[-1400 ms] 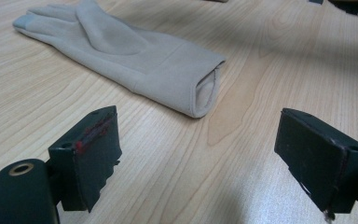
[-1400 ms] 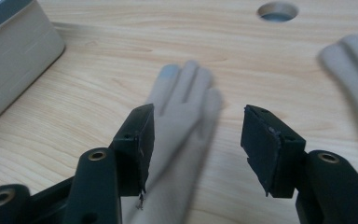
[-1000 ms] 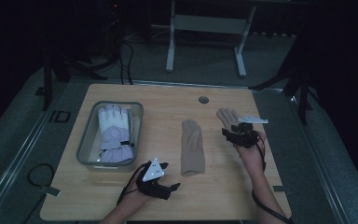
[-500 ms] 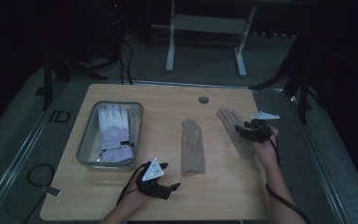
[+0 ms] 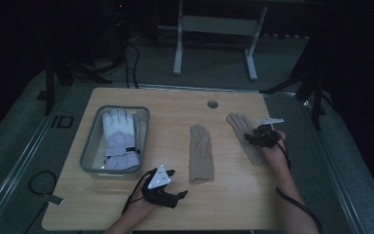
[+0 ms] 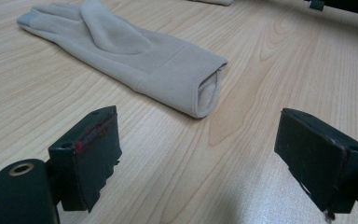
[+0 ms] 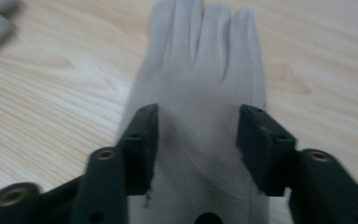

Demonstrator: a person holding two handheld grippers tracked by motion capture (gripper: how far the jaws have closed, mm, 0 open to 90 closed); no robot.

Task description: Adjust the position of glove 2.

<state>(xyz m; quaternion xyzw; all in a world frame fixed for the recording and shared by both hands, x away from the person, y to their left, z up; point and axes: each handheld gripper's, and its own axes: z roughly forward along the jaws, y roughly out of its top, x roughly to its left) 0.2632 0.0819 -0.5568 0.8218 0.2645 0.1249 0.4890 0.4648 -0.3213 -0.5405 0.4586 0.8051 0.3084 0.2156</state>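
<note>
Two beige gloves lie flat on the wooden table (image 5: 233,195). The middle glove (image 5: 201,153) points away from me, and its open cuff (image 6: 205,88) lies just ahead of my left gripper (image 5: 175,184) (image 6: 196,135), whose jaws stand wide with nothing between them. The right glove (image 5: 241,127) (image 7: 200,60) lies under my right gripper (image 5: 253,139) (image 7: 198,116). Its jaws straddle the glove's wrist part and have just been closing; the cloth lies below and between them, with a gap left at each pad.
A grey tray (image 5: 90,146) at the left holds a white and lavender pair of gloves (image 5: 119,139). A round cable hole (image 5: 213,104) sits near the table's far edge. A metal stand (image 5: 214,29) is on the floor beyond.
My right gripper swung out to the right, then came back down over the right glove's wrist end. The left gripper and the middle glove stayed put.
</note>
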